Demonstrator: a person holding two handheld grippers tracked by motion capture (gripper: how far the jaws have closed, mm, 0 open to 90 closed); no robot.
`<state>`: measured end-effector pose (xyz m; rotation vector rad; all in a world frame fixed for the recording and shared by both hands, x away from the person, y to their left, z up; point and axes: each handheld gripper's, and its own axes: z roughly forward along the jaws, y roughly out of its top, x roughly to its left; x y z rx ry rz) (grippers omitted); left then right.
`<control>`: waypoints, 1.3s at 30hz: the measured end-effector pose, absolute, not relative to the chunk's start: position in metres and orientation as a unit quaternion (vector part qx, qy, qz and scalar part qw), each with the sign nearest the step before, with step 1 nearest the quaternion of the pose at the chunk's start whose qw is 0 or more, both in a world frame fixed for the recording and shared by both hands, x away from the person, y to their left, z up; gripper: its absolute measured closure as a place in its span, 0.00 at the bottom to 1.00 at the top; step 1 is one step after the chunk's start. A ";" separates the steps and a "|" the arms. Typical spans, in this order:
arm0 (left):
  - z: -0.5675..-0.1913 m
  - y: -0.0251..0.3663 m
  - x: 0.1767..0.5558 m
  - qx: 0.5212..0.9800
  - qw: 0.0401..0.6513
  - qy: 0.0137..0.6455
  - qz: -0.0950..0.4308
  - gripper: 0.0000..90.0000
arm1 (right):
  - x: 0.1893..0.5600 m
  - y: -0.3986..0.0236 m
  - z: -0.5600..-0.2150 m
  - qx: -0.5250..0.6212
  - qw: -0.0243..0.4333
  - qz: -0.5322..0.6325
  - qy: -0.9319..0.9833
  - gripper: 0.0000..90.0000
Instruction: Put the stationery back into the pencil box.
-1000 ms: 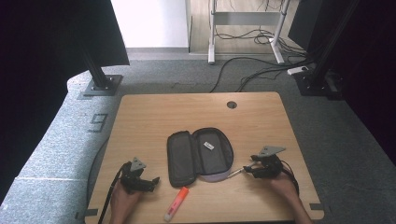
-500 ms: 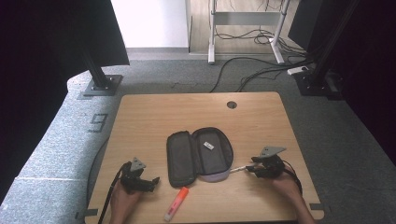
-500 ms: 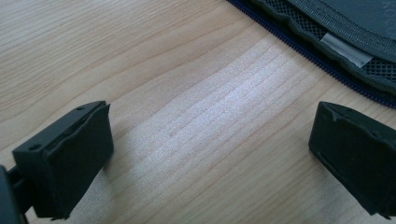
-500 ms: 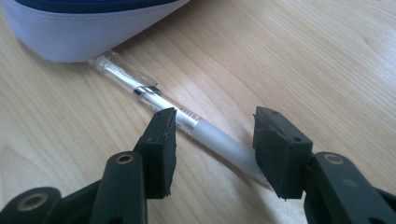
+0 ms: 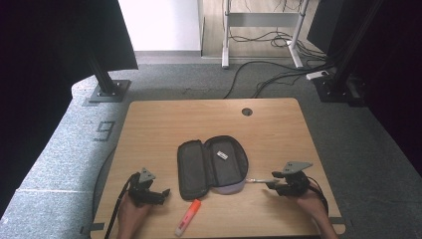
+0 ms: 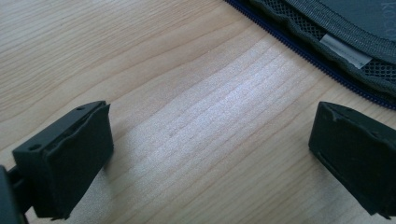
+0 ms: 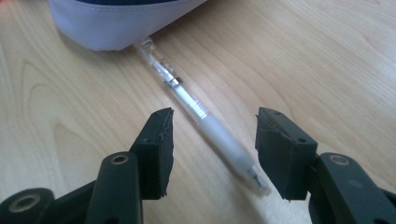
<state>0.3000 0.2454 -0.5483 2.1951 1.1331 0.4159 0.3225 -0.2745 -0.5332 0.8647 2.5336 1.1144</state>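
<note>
An open dark pencil case (image 5: 211, 164) lies in the middle of the wooden table (image 5: 209, 119). A clear white pen (image 5: 256, 181) lies at its right corner, one end touching the case's pale lilac shell (image 7: 116, 23). My right gripper (image 5: 271, 183) sits low over the pen (image 7: 205, 121), which lies between the jaws without touching the pads. Its jaws have just been opening a little. My left gripper (image 5: 164, 193) rests open near the front left, over bare wood (image 6: 210, 154), with the case's zipper edge (image 6: 345, 32) just beyond.
An orange highlighter (image 5: 188, 217) lies near the front edge between the two hands. A cable hole (image 5: 247, 111) sits at the table's far side. Black stands and floor cables lie beyond the table.
The right gripper has shifted very slightly to the right by the pen. The left gripper, case and highlighter have stayed put.
</note>
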 end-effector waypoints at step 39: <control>-0.548 0.245 0.300 0.832 0.313 0.429 0.158 0.00 | 0.342 -0.267 -0.539 0.345 0.139 0.366 0.853 0.87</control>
